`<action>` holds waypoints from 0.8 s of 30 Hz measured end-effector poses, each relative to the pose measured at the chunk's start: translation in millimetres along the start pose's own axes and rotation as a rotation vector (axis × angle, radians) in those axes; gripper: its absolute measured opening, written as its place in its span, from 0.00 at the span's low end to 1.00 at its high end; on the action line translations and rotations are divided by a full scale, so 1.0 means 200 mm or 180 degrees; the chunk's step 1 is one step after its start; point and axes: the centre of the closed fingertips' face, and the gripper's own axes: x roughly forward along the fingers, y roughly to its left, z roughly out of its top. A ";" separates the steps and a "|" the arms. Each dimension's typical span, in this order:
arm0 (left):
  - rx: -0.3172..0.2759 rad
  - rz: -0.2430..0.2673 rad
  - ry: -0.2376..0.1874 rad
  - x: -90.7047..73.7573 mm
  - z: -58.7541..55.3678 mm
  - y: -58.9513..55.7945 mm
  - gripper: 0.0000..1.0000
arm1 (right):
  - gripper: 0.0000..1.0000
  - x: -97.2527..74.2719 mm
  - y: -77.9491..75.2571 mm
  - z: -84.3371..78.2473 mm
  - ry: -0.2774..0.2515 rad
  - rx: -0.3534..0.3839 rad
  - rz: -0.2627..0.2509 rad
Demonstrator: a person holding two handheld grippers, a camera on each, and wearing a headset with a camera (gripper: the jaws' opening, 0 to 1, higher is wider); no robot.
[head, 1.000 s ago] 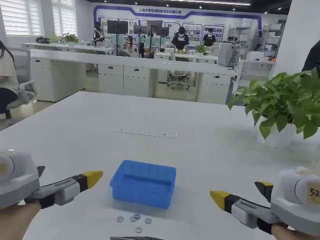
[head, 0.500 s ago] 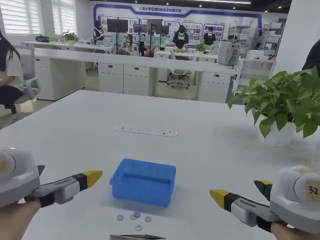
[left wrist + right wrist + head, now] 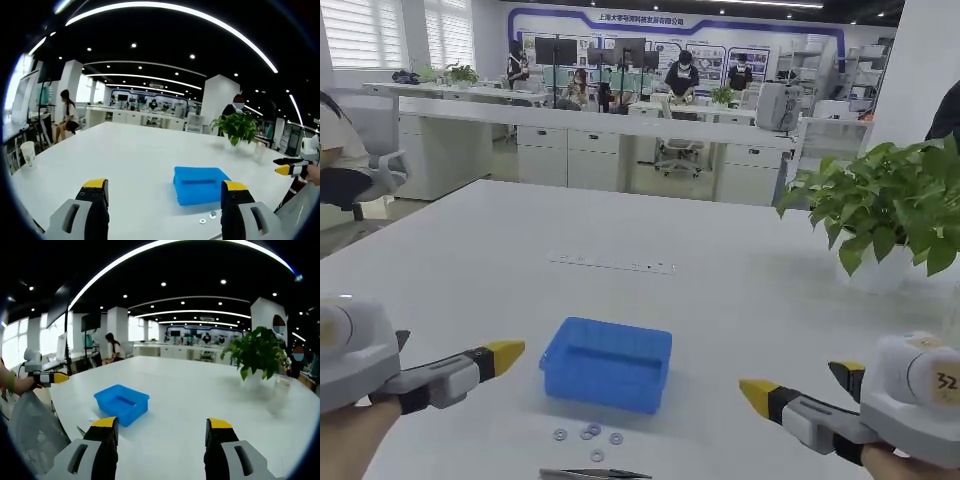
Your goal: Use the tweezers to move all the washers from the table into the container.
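On the white table (image 3: 470, 250), the blue container (image 3: 607, 365) sits at the middle, with the washers (image 3: 588, 436) scattered just near of it and the tweezers (image 3: 592, 474) nearer still (partly cut off). The left gripper (image 3: 165, 186) and right gripper (image 3: 162, 424) hover to either side, jaws spread apart and empty. A potted plant (image 3: 885, 215) stands far right.

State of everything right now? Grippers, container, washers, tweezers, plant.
left gripper: open, empty
right gripper: open, empty
container: upright, open top, no washers visible inside
washers: loose on the table, in front of the container
tweezers: lying flat, not held
potted plant: upright
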 end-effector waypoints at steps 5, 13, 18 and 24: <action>-0.0018 0.0001 0.0004 -0.01 0.00 0.00 0.94 | 0.69 0.00 0.00 -0.01 0.0013 0.0016 -0.0002; -0.0070 -0.0017 -0.0047 -0.01 0.01 0.00 0.93 | 0.69 0.01 0.03 -0.01 0.0045 -0.0018 0.0066; -0.0238 -0.0169 -0.0131 -0.01 0.04 -0.02 0.92 | 0.70 0.01 0.02 0.00 0.0030 0.0037 0.0067; -0.0408 -0.0262 -0.0243 -0.02 0.07 -0.02 0.93 | 0.68 0.02 0.02 -0.02 0.0121 -0.0006 0.0058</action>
